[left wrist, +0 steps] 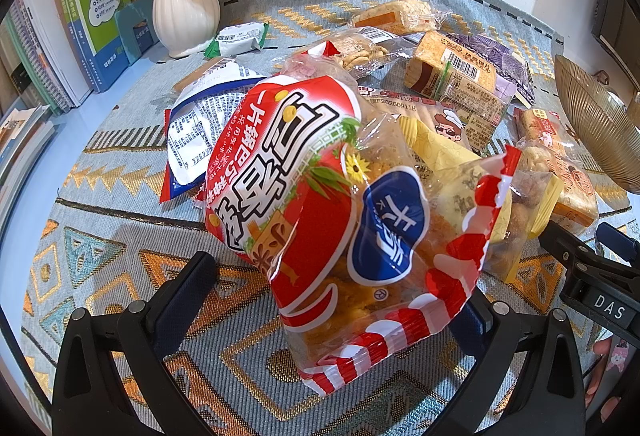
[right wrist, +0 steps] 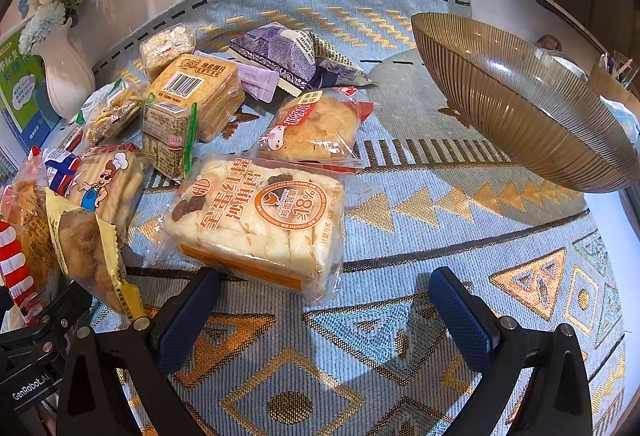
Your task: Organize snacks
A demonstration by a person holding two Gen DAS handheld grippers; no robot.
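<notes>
A red and white snack pack (left wrist: pixel 320 196) stands tilted between the fingers of my left gripper (left wrist: pixel 336 288), which is open. Its left finger (left wrist: pixel 188 292) is clear of the pack, and the right finger is mostly hidden behind it. The same pack shows at the left edge of the right wrist view as a striped wrapper (right wrist: pixel 16 268). My right gripper (right wrist: pixel 326 292) is open and holds nothing, just short of an orange and white cake pack (right wrist: pixel 260 224). A ribbed brown glass bowl (right wrist: pixel 520 104) sits at the right, with nothing visible in it.
Several more snack packs lie in a heap on the patterned blue and gold cloth (right wrist: pixel 440 236), among them a yellow pack (right wrist: pixel 88 256) and a purple bag (right wrist: pixel 288 56). A white vase (left wrist: pixel 184 4) and books (left wrist: pixel 100 8) stand at the back left.
</notes>
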